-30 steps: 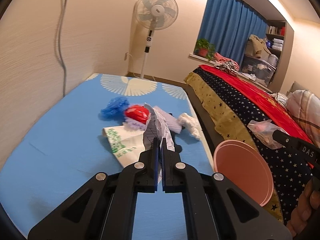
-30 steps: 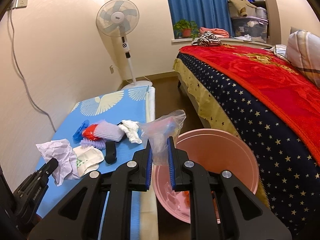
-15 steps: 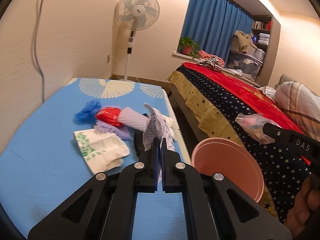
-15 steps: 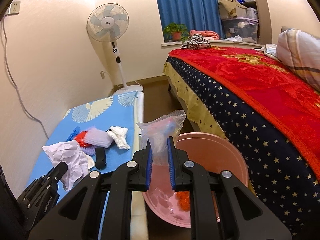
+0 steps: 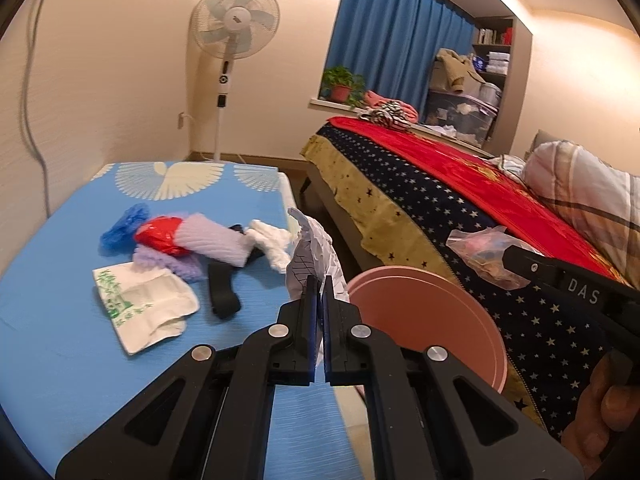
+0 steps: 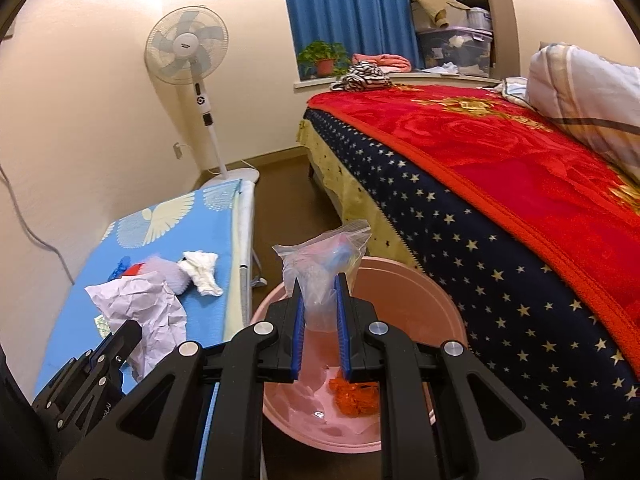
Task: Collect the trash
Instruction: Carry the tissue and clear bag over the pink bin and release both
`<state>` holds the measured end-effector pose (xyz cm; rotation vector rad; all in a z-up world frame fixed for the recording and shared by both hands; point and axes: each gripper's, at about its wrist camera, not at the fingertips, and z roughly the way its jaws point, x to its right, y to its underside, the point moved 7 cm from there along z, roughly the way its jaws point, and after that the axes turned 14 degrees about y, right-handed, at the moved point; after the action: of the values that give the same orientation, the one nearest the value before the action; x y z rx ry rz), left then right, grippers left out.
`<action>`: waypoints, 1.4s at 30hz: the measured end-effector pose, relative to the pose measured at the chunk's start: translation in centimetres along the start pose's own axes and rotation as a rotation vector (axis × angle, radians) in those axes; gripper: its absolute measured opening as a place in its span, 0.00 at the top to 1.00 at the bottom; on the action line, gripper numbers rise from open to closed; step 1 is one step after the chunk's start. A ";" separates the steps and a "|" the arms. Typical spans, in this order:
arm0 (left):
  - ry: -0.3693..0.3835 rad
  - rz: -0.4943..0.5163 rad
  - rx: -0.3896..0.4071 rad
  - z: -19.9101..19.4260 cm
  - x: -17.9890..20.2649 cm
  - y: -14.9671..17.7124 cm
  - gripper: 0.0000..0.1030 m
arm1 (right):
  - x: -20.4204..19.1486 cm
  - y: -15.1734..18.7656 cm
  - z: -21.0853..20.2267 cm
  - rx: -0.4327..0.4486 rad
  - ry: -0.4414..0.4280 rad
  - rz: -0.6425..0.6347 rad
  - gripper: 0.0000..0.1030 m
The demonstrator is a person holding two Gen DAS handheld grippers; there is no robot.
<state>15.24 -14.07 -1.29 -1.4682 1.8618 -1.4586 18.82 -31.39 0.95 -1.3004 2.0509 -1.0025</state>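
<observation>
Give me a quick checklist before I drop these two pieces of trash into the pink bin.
1. Right tongs gripping the clear plastic bag: ok, pads press its sides.
2. Left tongs gripping the crumpled paper: ok, shut on it.
3. Bag above the pink bin: ok in the right wrist view.
4. Paper above the bin: not ok, it hangs over the edge of the blue mat, beside the rim.
5. Room left in the bin: ok, only an orange scrap and some clear pieces at the bottom.
6. Trash left on the mat: not ok, several pieces remain.
</observation>
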 end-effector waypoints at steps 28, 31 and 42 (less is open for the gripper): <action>0.127 0.032 -0.104 5.6 3.6 1.5 0.98 | 4.2 -0.2 2.2 -0.019 0.122 0.044 0.86; 0.131 0.034 -0.106 5.7 3.7 1.5 0.98 | 4.3 -0.1 2.4 -0.027 0.124 0.055 0.86; 0.167 0.030 -0.120 5.9 4.3 1.4 0.93 | 4.9 -0.2 2.3 -0.033 0.145 0.078 0.79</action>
<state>17.38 -20.82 -3.58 -1.4026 2.0938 -1.5207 18.63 -36.61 -0.45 -1.1844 2.2171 -1.0588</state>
